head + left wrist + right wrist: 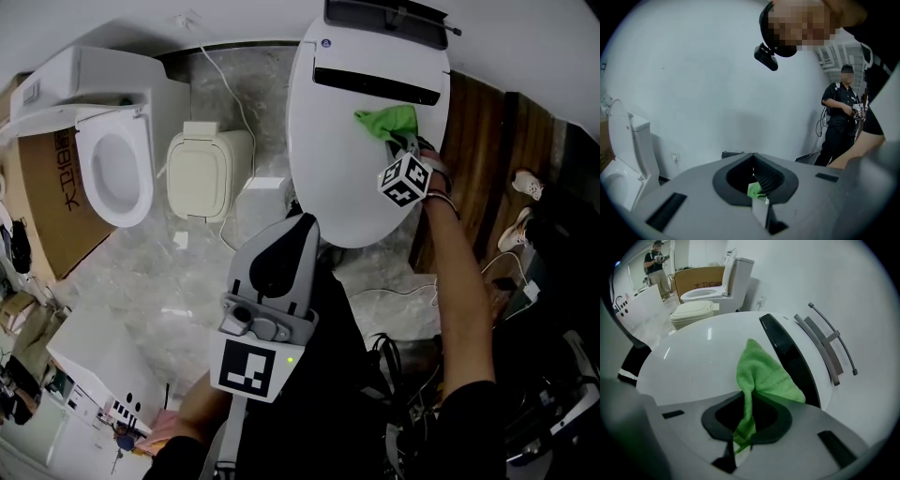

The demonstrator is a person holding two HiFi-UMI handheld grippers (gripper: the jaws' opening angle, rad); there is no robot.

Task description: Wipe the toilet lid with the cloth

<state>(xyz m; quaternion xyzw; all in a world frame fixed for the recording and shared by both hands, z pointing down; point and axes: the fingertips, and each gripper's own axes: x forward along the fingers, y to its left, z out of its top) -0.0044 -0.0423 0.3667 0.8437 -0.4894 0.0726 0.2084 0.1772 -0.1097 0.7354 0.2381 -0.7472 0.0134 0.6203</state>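
Observation:
The white toilet lid (347,150) lies shut in the upper middle of the head view, with a black strip (375,84) near its hinge. A green cloth (389,122) rests on the lid just below that strip. My right gripper (405,148) is shut on the cloth (761,376), which fans out from its jaws over the lid (698,362) beside the strip. My left gripper (302,225) is held close to the body, off the lid, its jaws together. In the left gripper view it faces a bare wall and a small green bit (754,190) shows in its recess.
A second toilet (112,164) with its seat open stands at the left, next to a cardboard box (56,202) and a beige seat unit (202,169). Cables (398,300) trail on the floor. Wooden panels (483,141) line the right. A person (840,117) stands nearby.

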